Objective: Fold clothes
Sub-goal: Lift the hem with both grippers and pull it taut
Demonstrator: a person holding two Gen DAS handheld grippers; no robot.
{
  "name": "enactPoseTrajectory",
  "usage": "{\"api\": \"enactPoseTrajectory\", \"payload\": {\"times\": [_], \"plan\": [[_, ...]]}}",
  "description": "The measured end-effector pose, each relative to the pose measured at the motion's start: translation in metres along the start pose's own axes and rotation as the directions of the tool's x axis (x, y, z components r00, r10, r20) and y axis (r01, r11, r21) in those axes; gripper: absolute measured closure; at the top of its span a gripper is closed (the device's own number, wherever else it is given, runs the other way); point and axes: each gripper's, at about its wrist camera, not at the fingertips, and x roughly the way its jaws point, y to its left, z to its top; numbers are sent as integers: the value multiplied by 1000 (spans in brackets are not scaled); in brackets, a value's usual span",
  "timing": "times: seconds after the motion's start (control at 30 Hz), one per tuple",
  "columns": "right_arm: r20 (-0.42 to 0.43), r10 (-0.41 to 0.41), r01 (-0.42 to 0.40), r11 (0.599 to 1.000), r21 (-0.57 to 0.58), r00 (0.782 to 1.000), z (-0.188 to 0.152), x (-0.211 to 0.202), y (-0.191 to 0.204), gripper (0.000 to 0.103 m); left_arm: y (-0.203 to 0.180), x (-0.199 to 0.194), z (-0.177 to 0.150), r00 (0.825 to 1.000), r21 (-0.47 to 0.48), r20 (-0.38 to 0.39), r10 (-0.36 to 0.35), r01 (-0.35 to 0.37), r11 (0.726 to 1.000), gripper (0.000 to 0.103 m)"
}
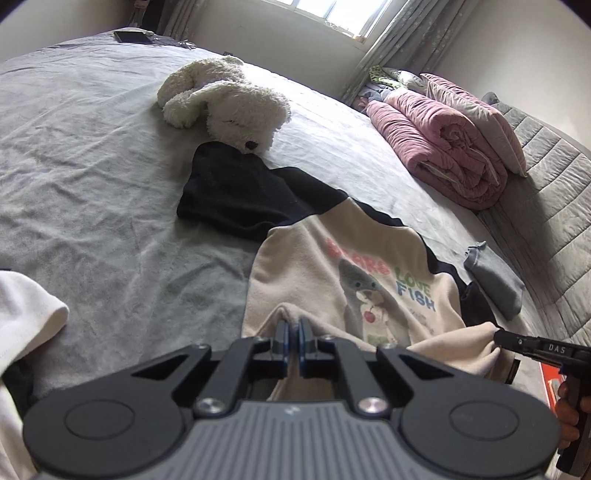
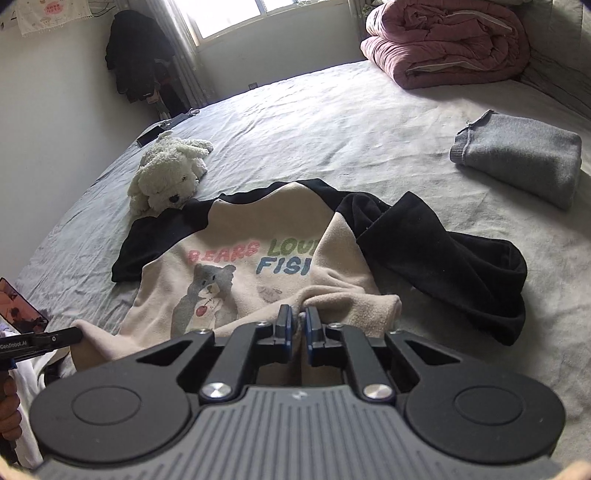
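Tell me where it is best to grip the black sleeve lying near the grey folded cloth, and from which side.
Likely the black sleeve at its open cuff end, nearest the right gripper, coming from the near side: the cuff lies bunched and raised there, giving an edge to pinch.

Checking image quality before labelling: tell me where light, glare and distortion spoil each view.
Left wrist view: the window blows out white; the fisheye bends the bed edge, and dark vignette fills the corners. Right wrist view: the window glares likewise, while the sweatshirt print stays readable, evenly lit.
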Motion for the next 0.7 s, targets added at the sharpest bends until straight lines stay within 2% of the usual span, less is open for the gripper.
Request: {"api": "enactPoseTrajectory", "payload": {"times": [0.17, 0.3, 0.4, 0.43, 0.47, 0.53, 0.7], "plan": [[-37, -17, 19, 999, 41, 999, -2, 39, -12, 91, 5, 27, 1, 999, 1, -8, 50, -50, 999, 98], [-42, -22, 24, 999, 40, 999, -10, 49, -17, 88, 12, 43, -3, 998, -19, -27, 62, -62, 998, 94], [-31, -13, 14, 1000, 24, 999, -10, 40, -15, 80, 18, 42, -4, 999, -42, -31, 33, -34, 999, 91], [-27, -9, 9, 1000, 20, 1000, -9, 35, -14, 72, 19, 39, -5, 999, -50, -37, 26, -28, 998, 85], [-20, -1, 2, 1000, 16, 1000, -8, 28, -14, 64, 21, 35, -6, 999, -58, -44, 20, -23, 998, 73], [-1, 9, -9, 1000, 4, 1000, -8, 12, -12, 59, 23, 28, -7, 998, -75, -56, 8, -13, 997, 69], [27, 2, -2, 1000, 0, 1000, -18, -27, -15, 57, 29, 12, -14, 996, -95, -74, -51, 44, 994, 68]]}}
